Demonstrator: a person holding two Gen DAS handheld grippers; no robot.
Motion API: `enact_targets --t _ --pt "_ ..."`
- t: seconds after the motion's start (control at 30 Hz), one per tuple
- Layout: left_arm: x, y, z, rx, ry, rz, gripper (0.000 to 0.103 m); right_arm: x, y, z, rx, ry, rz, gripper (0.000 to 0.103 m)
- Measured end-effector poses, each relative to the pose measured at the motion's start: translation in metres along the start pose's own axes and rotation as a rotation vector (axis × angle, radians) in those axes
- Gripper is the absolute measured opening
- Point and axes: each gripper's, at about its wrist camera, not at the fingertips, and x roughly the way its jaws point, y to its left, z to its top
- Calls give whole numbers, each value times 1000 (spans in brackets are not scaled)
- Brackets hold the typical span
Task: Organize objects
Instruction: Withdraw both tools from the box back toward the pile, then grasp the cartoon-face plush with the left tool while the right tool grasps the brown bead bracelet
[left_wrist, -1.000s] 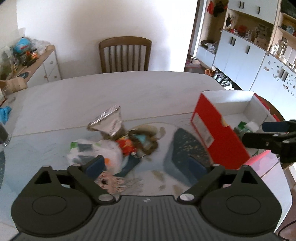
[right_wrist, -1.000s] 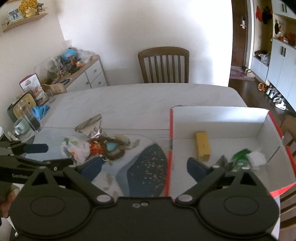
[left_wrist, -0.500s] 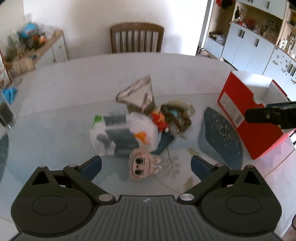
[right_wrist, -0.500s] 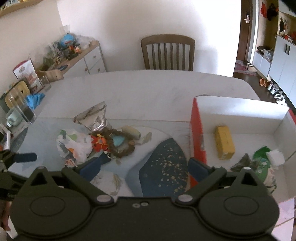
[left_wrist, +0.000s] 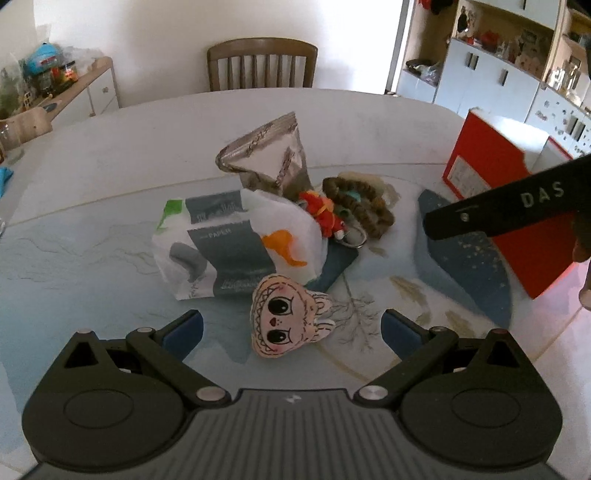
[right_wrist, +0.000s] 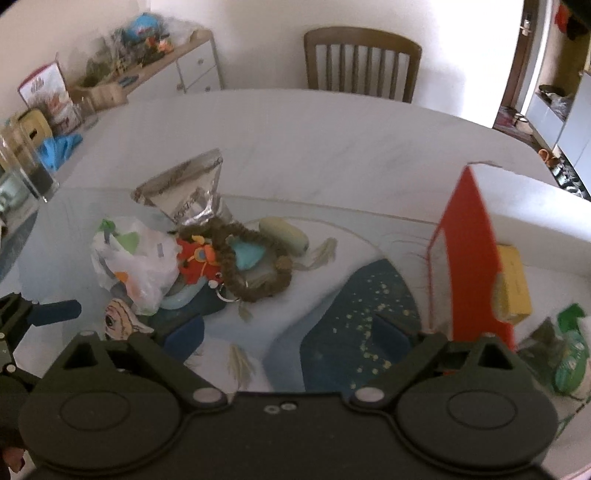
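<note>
We find the left gripper (left_wrist: 291, 328) has closed in on the flat pink big-eyed doll face (left_wrist: 286, 319), fingers apart; right gripper (right_wrist: 288, 332) likewise apart, empty. Pickup appears imminent.

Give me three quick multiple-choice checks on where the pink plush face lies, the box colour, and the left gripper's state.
1. Where does the pink plush face lie?
A. inside the box
B. on the table mat just ahead of the left gripper
C. on the chair

2. What colour is the outside of the box?
A. red
B. green
C. black

3. How does the left gripper stand?
A. shut on the foil pouch
B. shut on the plush
C. open, holding nothing

Answers:
1 B: in the left wrist view the plush rests flat on the mat between the two blue pads.
2 A: its outer wall is red, the inside white.
3 C: the pads stand wide apart, nothing gripped; the foil pouch lies farther back, untouched.
</note>
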Motion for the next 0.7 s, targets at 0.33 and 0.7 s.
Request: enact_targets --t 0.33,0.7 --pt "20 -2 -3 10 10 8 103 33 17 15 -64 33 5 81" --pt "19 -6 -4 27 -23 2 102 60 37 23 -126 77 34 57"
